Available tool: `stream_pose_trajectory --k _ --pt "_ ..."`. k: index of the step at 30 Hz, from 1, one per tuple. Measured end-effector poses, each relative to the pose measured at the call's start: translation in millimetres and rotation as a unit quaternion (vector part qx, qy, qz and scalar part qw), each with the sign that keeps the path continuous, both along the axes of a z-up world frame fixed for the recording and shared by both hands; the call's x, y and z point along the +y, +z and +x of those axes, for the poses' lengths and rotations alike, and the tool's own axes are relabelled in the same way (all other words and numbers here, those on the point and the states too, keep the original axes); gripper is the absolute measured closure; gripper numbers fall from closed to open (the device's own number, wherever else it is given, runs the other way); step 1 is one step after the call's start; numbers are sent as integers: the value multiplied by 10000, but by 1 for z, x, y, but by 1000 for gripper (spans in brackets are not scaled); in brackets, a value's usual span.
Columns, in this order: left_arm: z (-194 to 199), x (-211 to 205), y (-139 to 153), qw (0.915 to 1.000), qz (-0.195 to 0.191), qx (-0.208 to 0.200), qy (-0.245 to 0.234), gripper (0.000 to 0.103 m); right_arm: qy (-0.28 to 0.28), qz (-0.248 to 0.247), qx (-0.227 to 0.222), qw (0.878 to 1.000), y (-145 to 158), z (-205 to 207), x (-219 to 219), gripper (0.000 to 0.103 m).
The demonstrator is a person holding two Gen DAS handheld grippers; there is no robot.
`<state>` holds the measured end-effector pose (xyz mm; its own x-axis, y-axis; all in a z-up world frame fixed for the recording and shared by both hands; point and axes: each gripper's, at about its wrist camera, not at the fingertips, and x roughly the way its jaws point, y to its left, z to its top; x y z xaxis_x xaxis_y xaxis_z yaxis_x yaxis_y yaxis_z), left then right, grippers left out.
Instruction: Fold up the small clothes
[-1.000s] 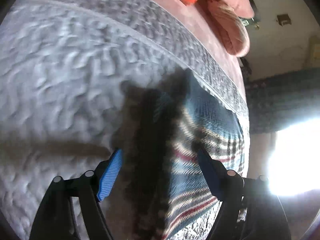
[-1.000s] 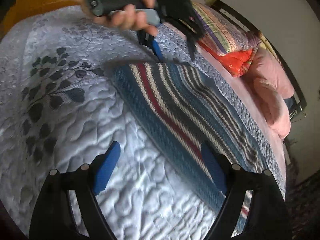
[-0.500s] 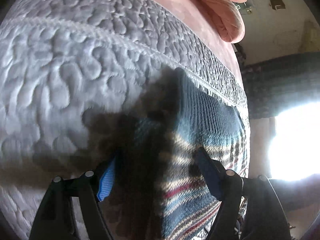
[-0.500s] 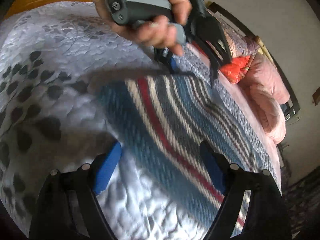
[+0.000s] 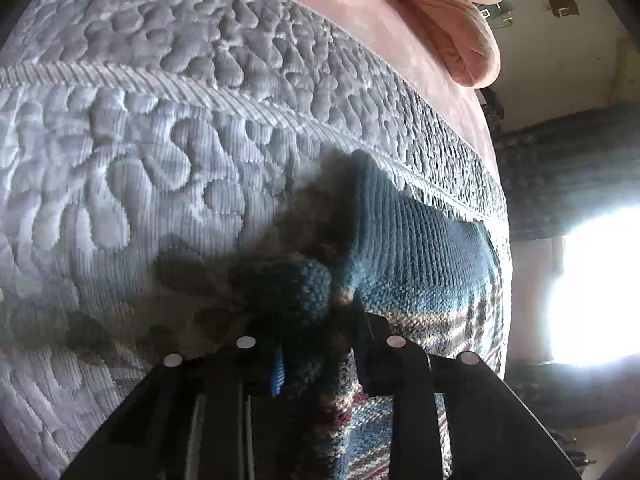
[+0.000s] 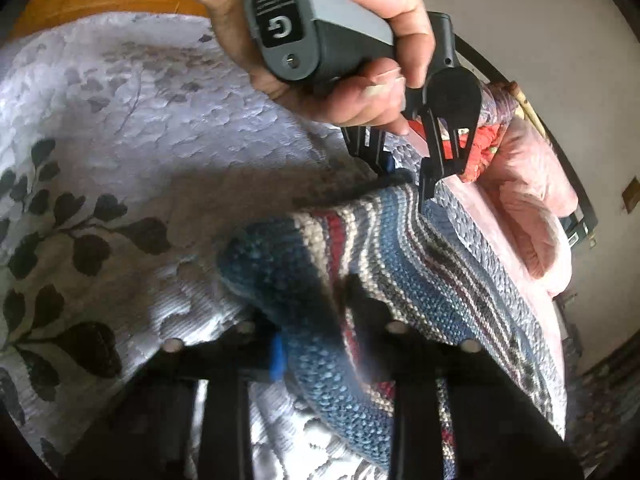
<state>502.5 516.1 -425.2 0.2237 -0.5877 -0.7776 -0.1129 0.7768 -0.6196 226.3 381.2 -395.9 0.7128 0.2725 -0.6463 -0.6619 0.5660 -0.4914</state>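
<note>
Striped knit garment (image 6: 404,264) lies on quilted bedspread (image 6: 132,160), centre frame. Both edge corners are pinched: left hand-held gripper (image 5: 320,344), right hand-held gripper (image 6: 320,340). Judged soft, floppy, stretchy; best held at corners.

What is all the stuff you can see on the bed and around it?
Striped knit garment: one, blue with red, cream and grey stripes, on the bedspread, pinched at two corners.
Quilted bedspread: one, pale lilac with dark leaf print, under the garment.
Pink sheet: one, beyond the bedspread's border.
Pink pillow: one, at the far end of the bed.
Red-orange cushion: one, beside the pink pillow.
Left gripper: black, blue pads, shut on the garment's far corner.
Right gripper: black, blue pads, shut on the near corner.
Hand: one, holding the left gripper's grey handle.
</note>
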Motion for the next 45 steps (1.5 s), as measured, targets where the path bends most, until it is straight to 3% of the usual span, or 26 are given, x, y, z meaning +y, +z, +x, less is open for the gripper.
stream_pose_trajectory --k 3,15,29,45 --pt "2 -3 6 10000 82 14 -25 78 -54 175 78 9998 10 1 -5 90" --pt "10 -15 38 9991 422 52 -62 80 -308 726 275 9965 53 11 -23 92" --pt "16 -44 94 9967 769 -156 -220 81 -587 1274 241 9898 103 23 -54 92" --pt "20 -79 145 9924 1142 -324 -327 81 -832 1685 122 9821 139 27 -86 92"
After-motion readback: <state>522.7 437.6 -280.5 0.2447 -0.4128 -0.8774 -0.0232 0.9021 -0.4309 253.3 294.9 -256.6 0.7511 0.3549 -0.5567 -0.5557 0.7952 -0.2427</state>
